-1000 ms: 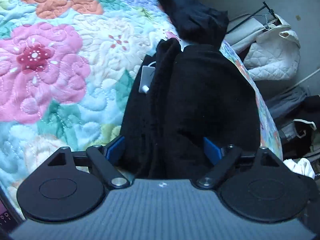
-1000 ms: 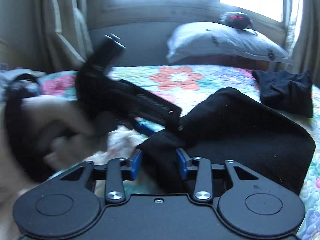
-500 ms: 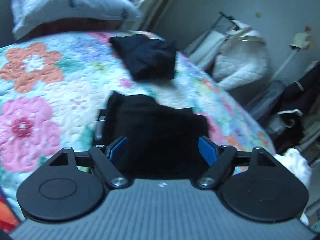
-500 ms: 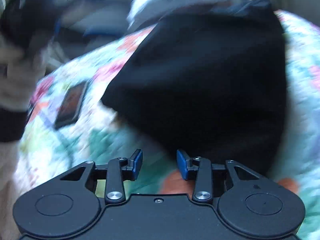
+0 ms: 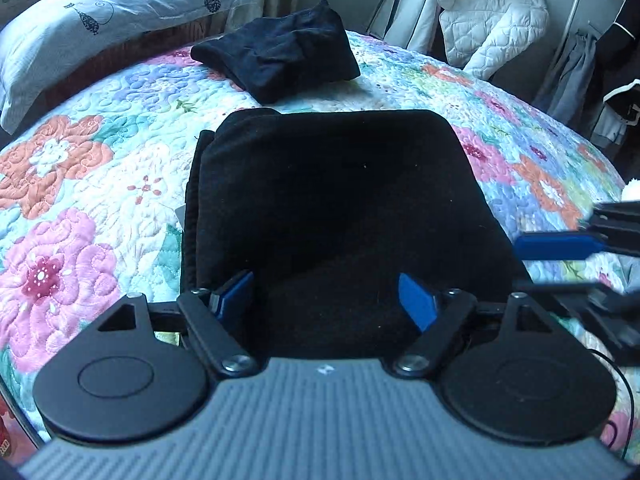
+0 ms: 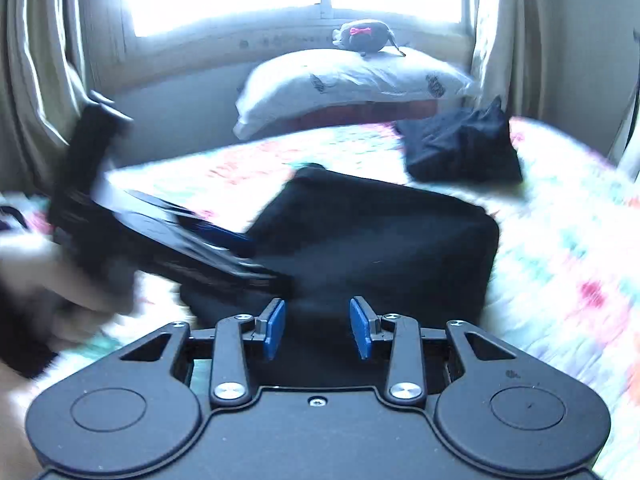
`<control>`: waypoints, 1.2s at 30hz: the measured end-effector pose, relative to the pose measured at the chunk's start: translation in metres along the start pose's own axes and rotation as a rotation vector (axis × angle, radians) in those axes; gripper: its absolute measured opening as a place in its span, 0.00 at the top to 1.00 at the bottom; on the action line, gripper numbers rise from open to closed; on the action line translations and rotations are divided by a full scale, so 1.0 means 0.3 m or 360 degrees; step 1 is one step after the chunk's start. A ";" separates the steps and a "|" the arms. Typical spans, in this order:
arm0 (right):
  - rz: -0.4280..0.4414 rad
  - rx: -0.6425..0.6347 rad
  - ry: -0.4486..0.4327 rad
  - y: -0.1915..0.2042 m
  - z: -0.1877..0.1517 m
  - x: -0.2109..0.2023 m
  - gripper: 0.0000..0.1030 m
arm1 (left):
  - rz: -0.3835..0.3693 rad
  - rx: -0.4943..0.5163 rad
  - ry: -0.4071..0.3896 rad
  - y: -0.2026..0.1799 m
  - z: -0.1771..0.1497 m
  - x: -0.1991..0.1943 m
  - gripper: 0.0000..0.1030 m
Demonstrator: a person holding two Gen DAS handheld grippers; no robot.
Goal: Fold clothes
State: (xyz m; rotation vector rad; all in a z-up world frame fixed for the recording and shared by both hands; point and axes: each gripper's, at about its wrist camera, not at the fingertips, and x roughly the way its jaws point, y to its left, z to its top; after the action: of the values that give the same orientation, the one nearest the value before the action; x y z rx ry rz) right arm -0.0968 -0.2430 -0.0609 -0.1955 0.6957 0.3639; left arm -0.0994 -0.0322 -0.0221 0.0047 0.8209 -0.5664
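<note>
Black fabric of the folded garment (image 5: 340, 216) lies as a thick, squared packet on the floral quilt (image 5: 100, 184), nearer than a second folded dark garment (image 5: 280, 52) by the pillow (image 5: 80, 20), so folding looks nearly finished. No containers show. Left gripper (image 5: 326, 298) hovers wide apart and empty; right gripper (image 6: 317, 330) is closing, nothing pinched.

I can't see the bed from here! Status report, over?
Left gripper open above folded black fleece garment. Right gripper jaws closing by its edge, grip unclear. Dark folded bundle lies apart, behind.
</note>
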 end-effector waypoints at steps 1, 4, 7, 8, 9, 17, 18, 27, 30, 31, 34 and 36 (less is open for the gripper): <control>-0.0085 -0.0033 0.0040 -0.036 -0.003 0.035 0.98 | -0.0006 -0.0003 -0.0001 0.003 -0.001 -0.002 0.23; -0.0507 0.0134 0.0053 -0.199 -0.014 0.085 0.96 | -0.0008 -0.0009 -0.0005 0.008 -0.005 -0.004 0.23; -0.0639 0.0264 0.0041 -0.278 -0.037 0.028 0.92 | -0.0011 -0.0014 -0.0005 0.010 -0.005 -0.003 0.23; -0.0575 0.0263 0.0009 -0.264 -0.040 0.002 0.90 | -0.0011 -0.0017 -0.0004 0.011 -0.005 -0.003 0.23; -0.0513 0.0256 -0.0016 -0.243 -0.040 -0.020 0.85 | -0.0012 -0.0018 -0.0004 0.012 -0.005 -0.002 0.23; -0.0126 0.0160 -0.0111 -0.100 -0.050 0.046 0.41 | -0.0030 -0.0019 -0.0001 0.005 -0.004 0.004 0.17; -0.0093 0.0193 -0.0116 -0.115 -0.053 0.069 0.40 | -0.0027 -0.0012 -0.0001 0.001 -0.004 0.006 0.17; -0.0284 0.0103 -0.0108 -0.188 0.020 0.053 1.00 | -0.0063 -0.0070 -0.0004 0.015 0.009 0.004 0.15; -0.0772 0.0047 0.0032 -0.275 0.025 0.064 0.97 | -0.0067 -0.0141 -0.0027 0.034 0.023 -0.021 0.15; -0.0885 -0.0022 0.0119 -0.280 0.019 0.080 0.91 | -0.0050 -0.0159 -0.0029 0.040 0.028 -0.031 0.15; -0.0665 0.0129 0.0038 -0.267 -0.007 0.030 0.55 | 0.0018 -0.0188 -0.0024 0.072 0.037 -0.056 0.15; -0.0387 0.0465 -0.0021 -0.287 -0.042 -0.002 0.27 | -0.0003 -0.0239 0.0005 0.116 0.036 -0.066 0.15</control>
State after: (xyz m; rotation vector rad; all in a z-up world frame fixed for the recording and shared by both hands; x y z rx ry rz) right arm -0.0712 -0.3261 -0.0653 0.0006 0.6950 0.0290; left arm -0.0862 0.0045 -0.0083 -0.1327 0.8651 -0.5053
